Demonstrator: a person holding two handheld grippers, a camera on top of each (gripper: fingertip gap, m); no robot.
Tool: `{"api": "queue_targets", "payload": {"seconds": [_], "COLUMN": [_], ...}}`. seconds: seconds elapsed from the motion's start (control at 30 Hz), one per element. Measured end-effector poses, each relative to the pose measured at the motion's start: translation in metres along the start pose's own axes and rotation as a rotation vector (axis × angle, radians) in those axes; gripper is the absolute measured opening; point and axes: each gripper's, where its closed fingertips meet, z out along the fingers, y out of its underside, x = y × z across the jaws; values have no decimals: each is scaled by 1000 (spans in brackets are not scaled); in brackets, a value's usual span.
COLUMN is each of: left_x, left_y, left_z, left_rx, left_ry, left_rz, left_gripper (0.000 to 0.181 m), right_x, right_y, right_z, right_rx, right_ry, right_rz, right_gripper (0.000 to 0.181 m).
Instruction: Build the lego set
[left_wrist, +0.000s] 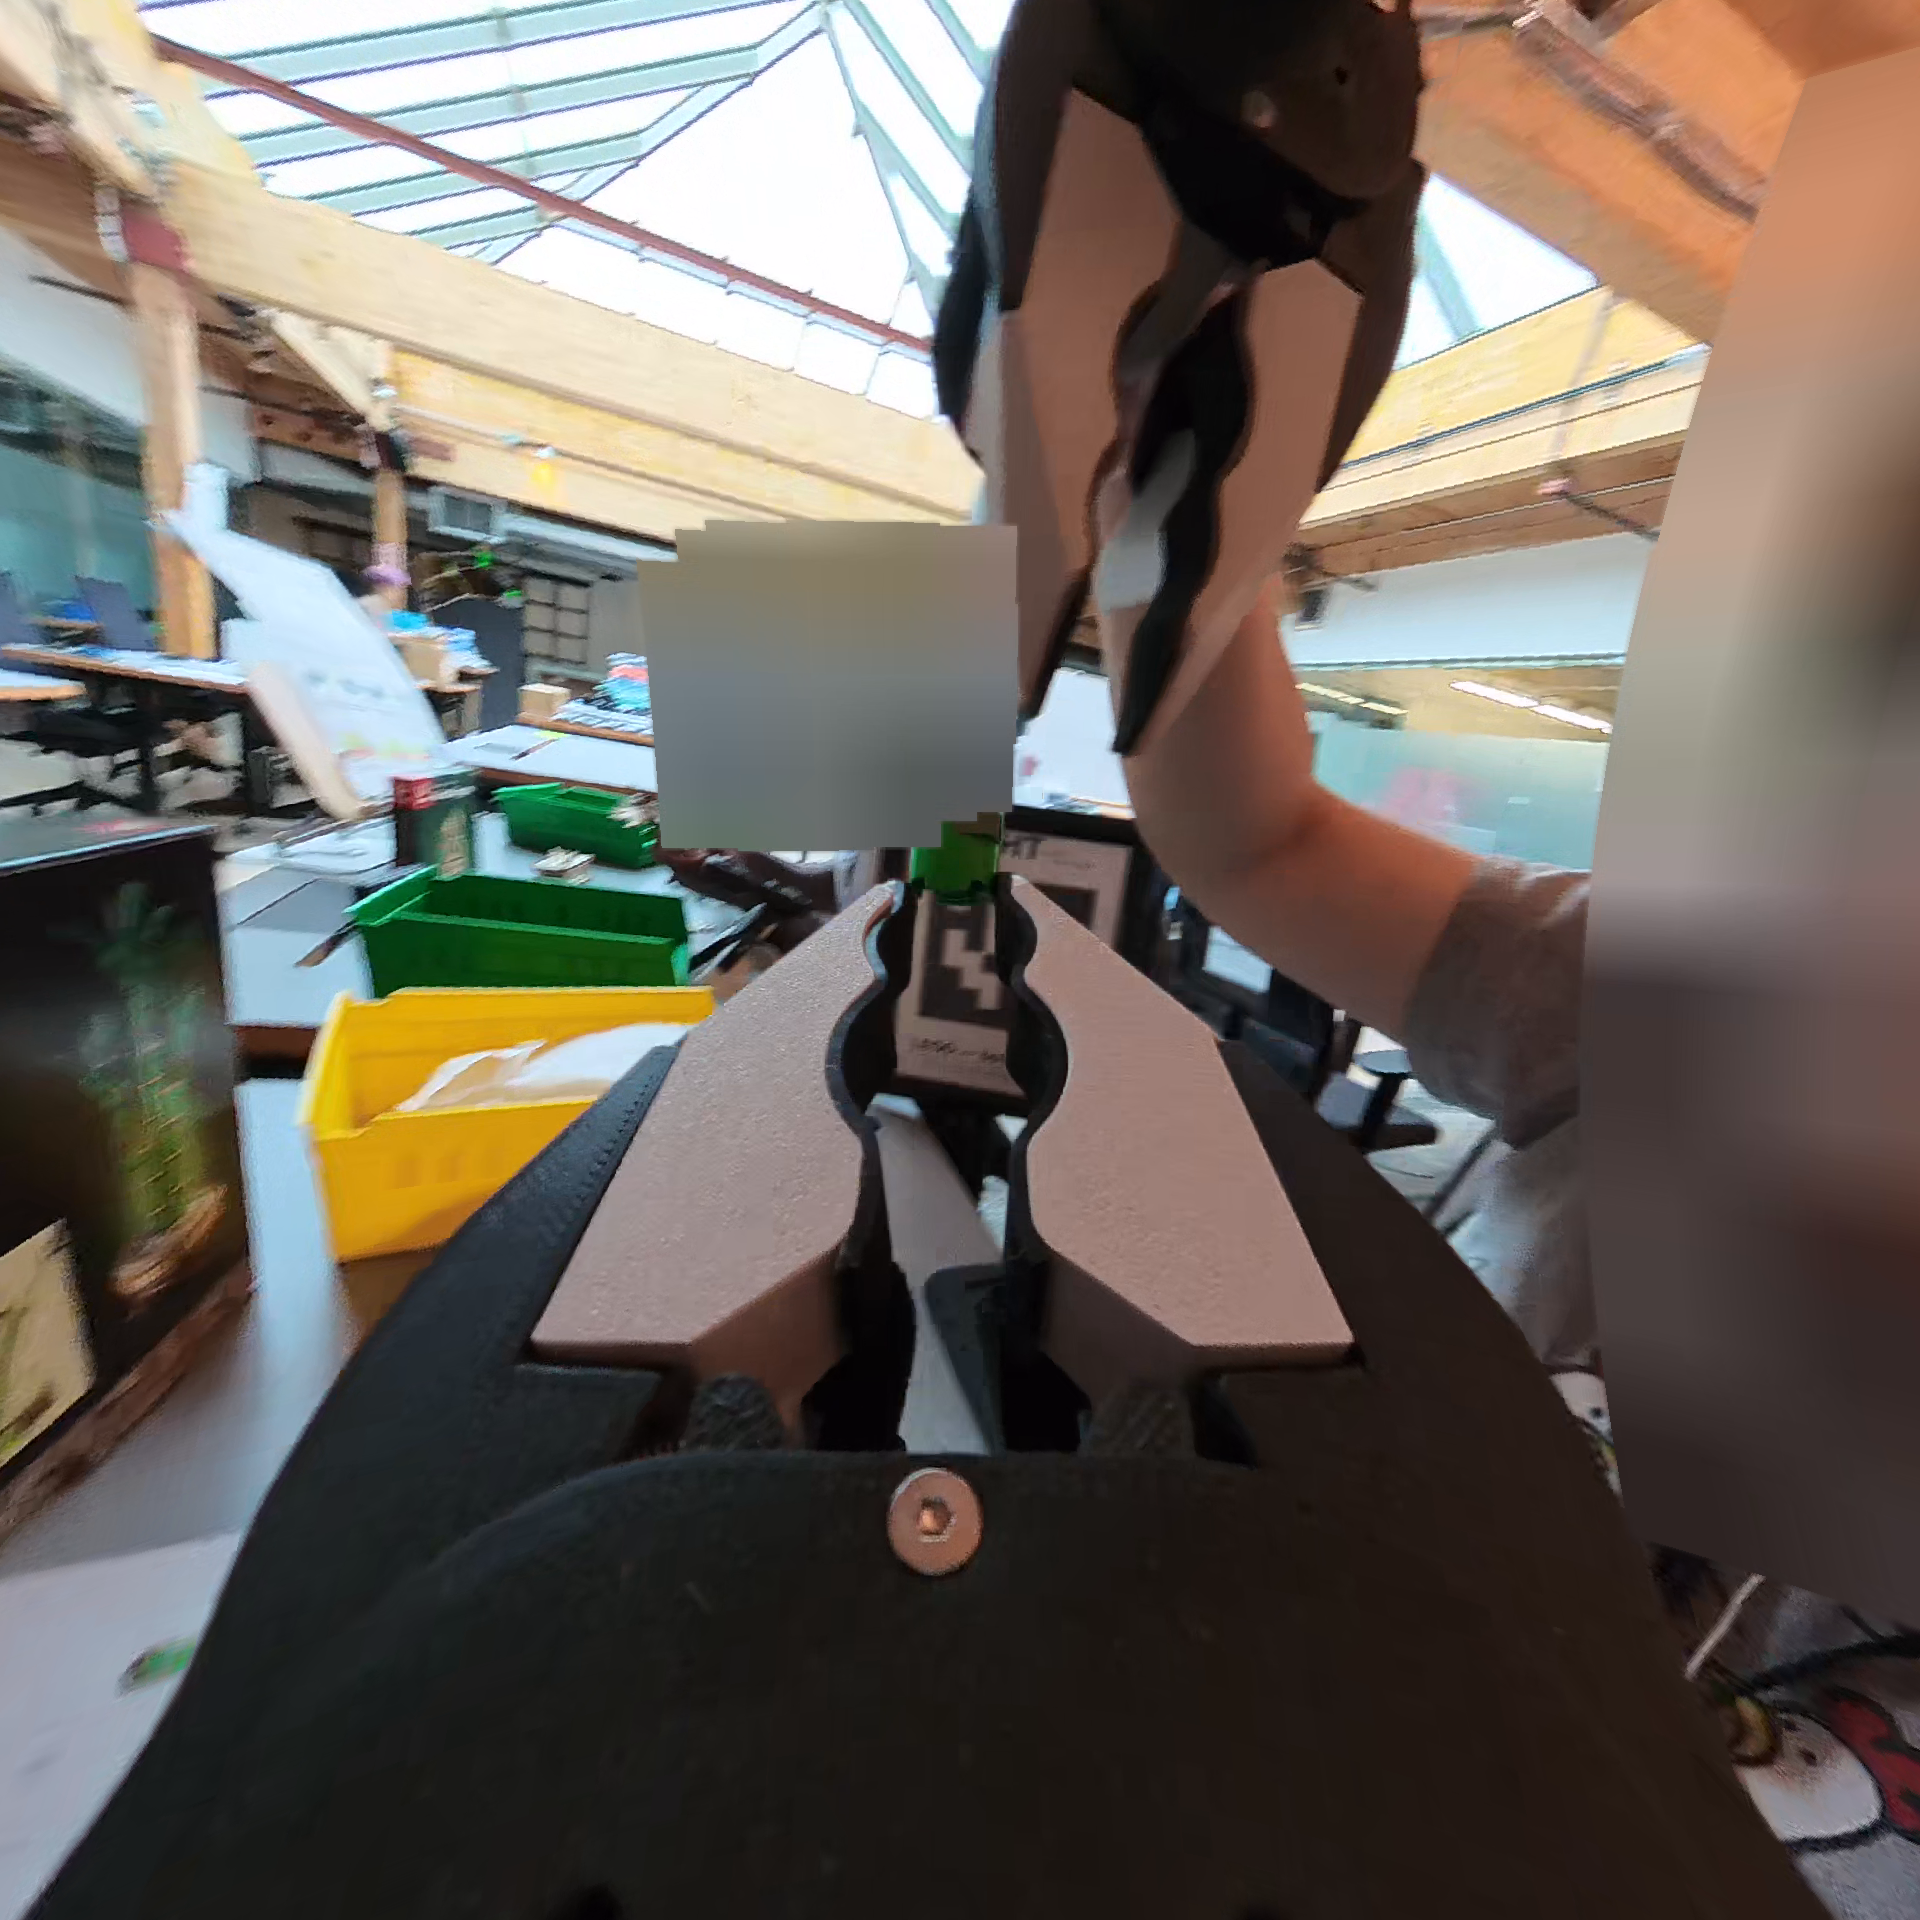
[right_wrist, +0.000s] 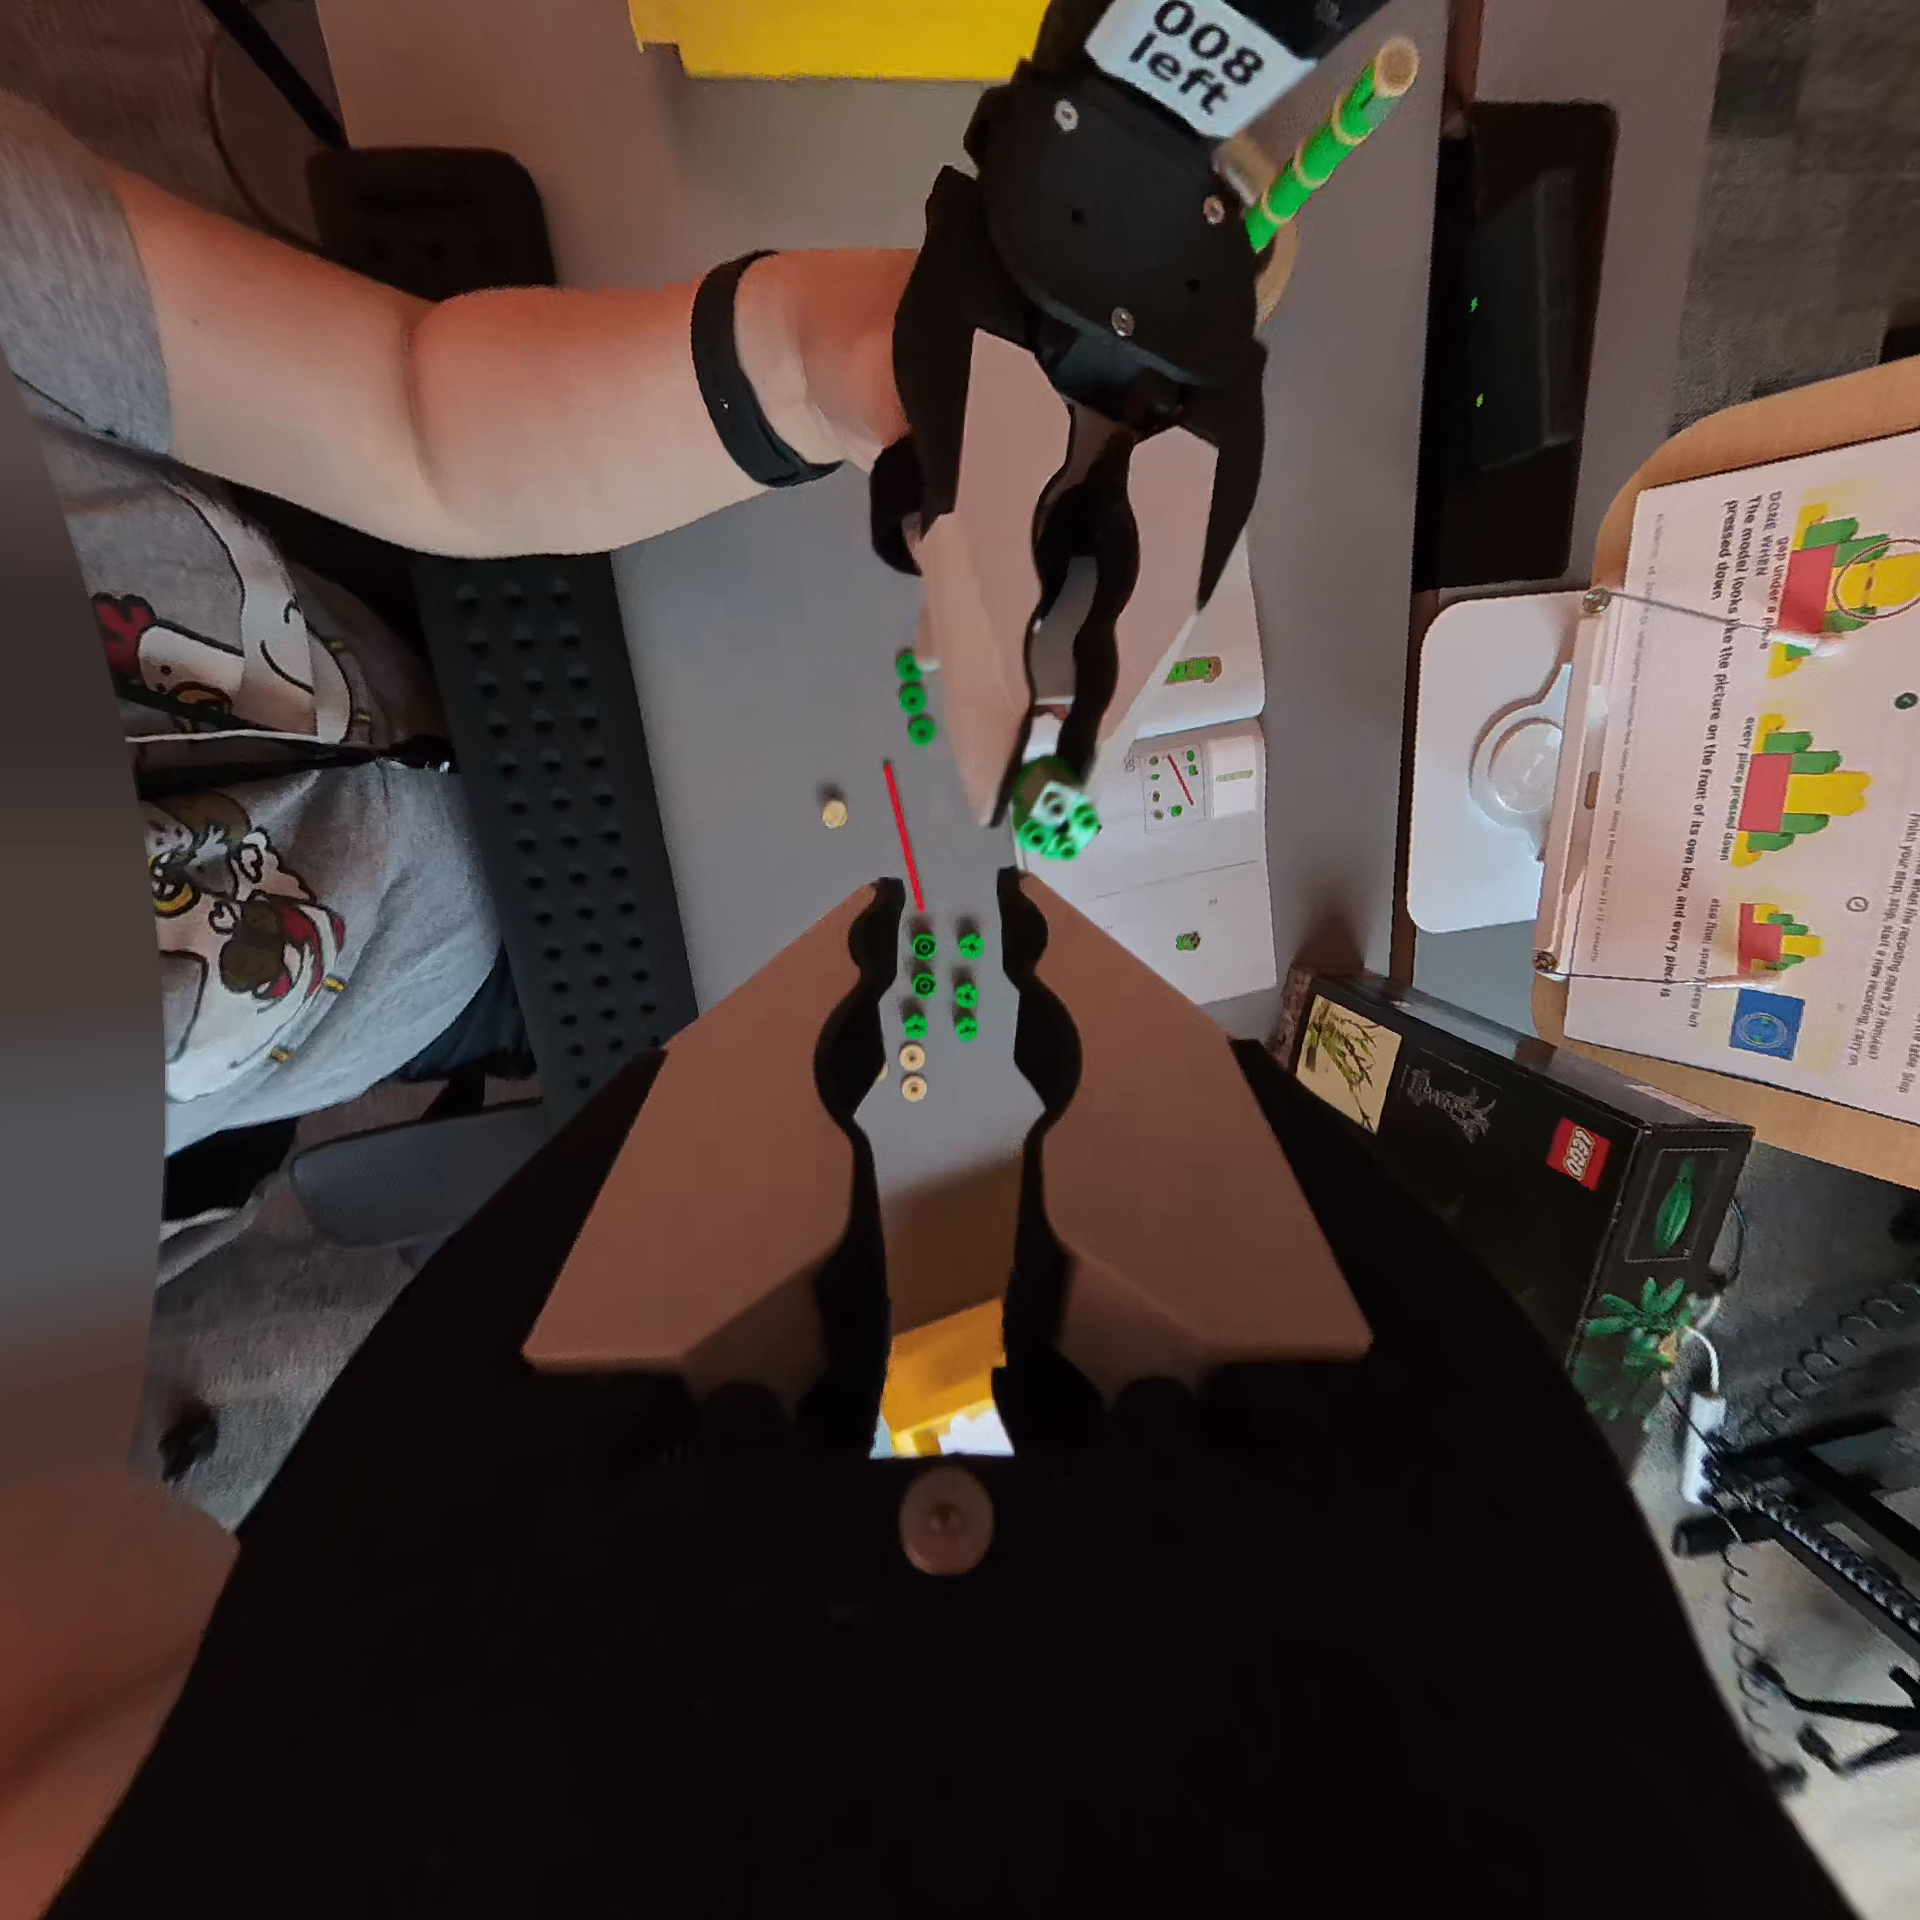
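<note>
My left gripper (left_wrist: 951, 888) is shut on a small green round Lego piece (left_wrist: 954, 864) and holds it up in the air. In the right wrist view the left gripper (right_wrist: 1039, 795) hangs above the grey table (right_wrist: 748, 644) with the green piece (right_wrist: 1055, 823) at its tips. My right gripper (right_wrist: 951, 888) is open and empty, looking down on loose parts. These are rows of green round pieces (right_wrist: 925, 982), two tan round pieces (right_wrist: 912, 1070), a lone tan piece (right_wrist: 833, 810) and a thin red rod (right_wrist: 902, 836). In the left wrist view the right gripper (left_wrist: 1081, 727) points down from above.
A green-and-tan stem (right_wrist: 1320, 145) lies at the far side. A white instruction sheet (right_wrist: 1195, 831) lies right of the parts. A black Lego box (right_wrist: 1507, 1143) and a clipboard with pictured pages (right_wrist: 1766, 779) stand right. Yellow bin (left_wrist: 499, 1101) and green bins (left_wrist: 520, 935) sit left. Both grippers' tips are close together, under 4 cm apart.
</note>
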Motion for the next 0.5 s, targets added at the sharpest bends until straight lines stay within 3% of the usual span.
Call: {"api": "queue_targets", "payload": {"seconds": [0.23, 0.37, 0.5], "left_x": [-11, -12, -18], "left_y": [-5, 8, 33], "left_z": [-38, -40, -28], "left_rx": [28, -34, -135], "left_ry": [-51, -36, -55], "left_rz": [14, 18, -8], "left_gripper": [13, 13, 14], "right_x": [-1, 6, 4], "right_y": [35, 57, 81], "right_z": [25, 37, 40], "right_rx": [380, 717, 1124], "right_ry": [155, 302, 323], "right_rz": [47, 171, 296], "right_gripper": [26, 29, 35]}}
